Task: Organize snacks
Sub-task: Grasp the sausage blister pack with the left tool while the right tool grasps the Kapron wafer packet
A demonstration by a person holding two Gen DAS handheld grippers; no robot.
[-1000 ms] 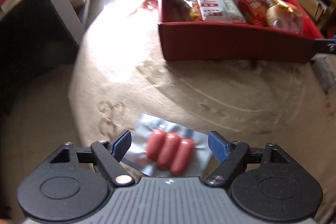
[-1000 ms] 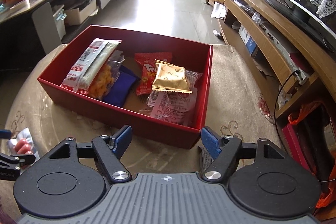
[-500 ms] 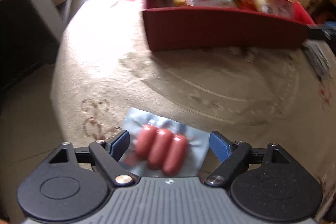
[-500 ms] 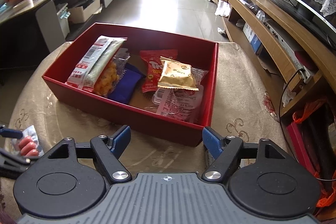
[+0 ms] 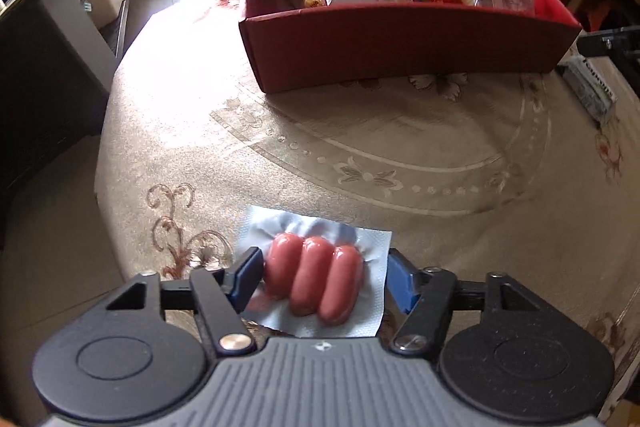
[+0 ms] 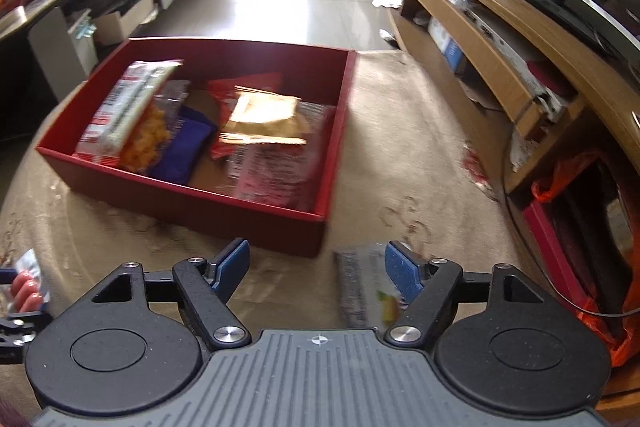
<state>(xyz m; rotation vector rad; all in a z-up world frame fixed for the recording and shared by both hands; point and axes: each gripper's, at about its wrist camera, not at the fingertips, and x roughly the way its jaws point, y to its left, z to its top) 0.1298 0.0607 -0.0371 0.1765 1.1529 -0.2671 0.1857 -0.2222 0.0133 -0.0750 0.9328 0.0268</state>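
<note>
Nearest, the left gripper (image 5: pixel 320 277) is closing on a clear vacuum pack of three pink sausages (image 5: pixel 314 277) at the near left edge of the round, beige-clothed tabletop (image 5: pixel 360 147) — its blue pads already touch the pack's sides. The right gripper (image 6: pixel 316 267) stands open near the table's right edge, above a blurred flat packet (image 6: pixel 360 287), possibly a snack. Farther off, the red cardboard box (image 6: pixel 192 199) holds assorted snack bags.

Each camera sits behind its own claw, looking steeply down along the fingers, close over the table (image 5: pixel 400 131). Both views share the red box (image 6: pixel 256 215) ahead and the sausage pack (image 5: pixel 316 279).
</note>
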